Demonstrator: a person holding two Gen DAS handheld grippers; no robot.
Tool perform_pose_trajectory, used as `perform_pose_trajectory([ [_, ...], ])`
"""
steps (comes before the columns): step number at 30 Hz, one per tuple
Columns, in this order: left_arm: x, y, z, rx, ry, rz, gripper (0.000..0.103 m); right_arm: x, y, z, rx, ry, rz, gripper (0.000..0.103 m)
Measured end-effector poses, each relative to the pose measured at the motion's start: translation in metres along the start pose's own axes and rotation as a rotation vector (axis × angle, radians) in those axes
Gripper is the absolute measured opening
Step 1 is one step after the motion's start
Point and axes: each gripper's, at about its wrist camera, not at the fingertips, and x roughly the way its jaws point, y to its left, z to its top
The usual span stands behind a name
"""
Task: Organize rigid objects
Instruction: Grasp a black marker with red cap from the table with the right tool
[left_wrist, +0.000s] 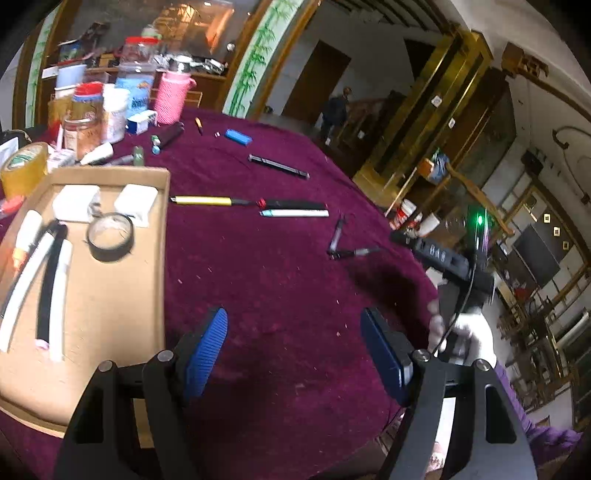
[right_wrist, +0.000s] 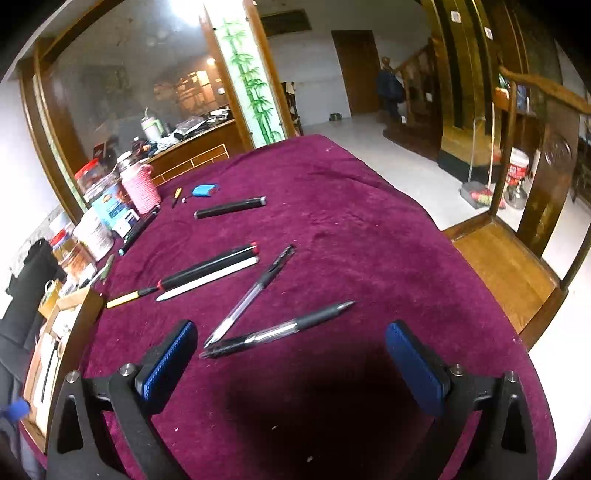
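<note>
- Jaws of the left gripper (left_wrist: 293, 341) are standing open over the maroon velvet tablecloth (left_wrist: 266, 266), gripping nothing.
- Right gripper (right_wrist: 290, 356) is gaping wide, empty, near two clear ballpoint pens (right_wrist: 258, 282).

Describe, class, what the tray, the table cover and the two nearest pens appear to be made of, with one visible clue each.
Tray: probably cardboard; matte brown, thin folded walls.
Table cover: fabric, likely velvet or similar; maroon, soft creases, lint specks.
Two nearest pens: clear plastic barrels, seemingly with dark rubbery grips; their shiny barrels are see-through.
</note>
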Motion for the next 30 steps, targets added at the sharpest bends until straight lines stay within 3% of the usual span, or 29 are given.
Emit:
perform_pose_trajectory([
  [6, 0.005, 0.0, -0.009, -0.023, 0.027, 0.038, 0.074, 0.028, -0.031, 0.037, 0.104, 0.029, 0.06, 0.102],
  [10, 0.009, 0.001, -0.009, -0.022, 0.031, 0.057, 0.074, 0.065, -0.035, 0.057, 0.132, 0.089, 0.034, 0.102],
  [12, 0.015, 0.003, -0.008, -0.029, 0.042, 0.053, 0.074, 0.083, -0.026, 0.064, 0.113, 0.128, 0.028, 0.102],
  [17, 0.026, 0.006, -0.006, -0.014, 0.057, 0.041, 0.074, 0.129, 0.023, 0.08, 0.056, 0.227, 0.135, 0.102],
  [22, 0.024, 0.016, -0.005, -0.021, 0.05, 0.048, 0.074, 0.176, 0.074, 0.092, -0.057, 0.278, 0.158, 0.102],
  [25, 0.02, 0.026, -0.004, -0.036, 0.043, 0.055, 0.074, 0.195, 0.101, 0.079, -0.129, 0.426, 0.27, 0.102],
  [28, 0.015, 0.037, -0.003, -0.056, 0.029, 0.056, 0.074, 0.181, 0.119, 0.058, -0.236, 0.456, 0.271, 0.102],
  [30, 0.013, 0.043, -0.003, -0.073, 0.021, 0.049, 0.074, 0.165, 0.122, 0.043, -0.219, 0.511, 0.354, 0.103],
])
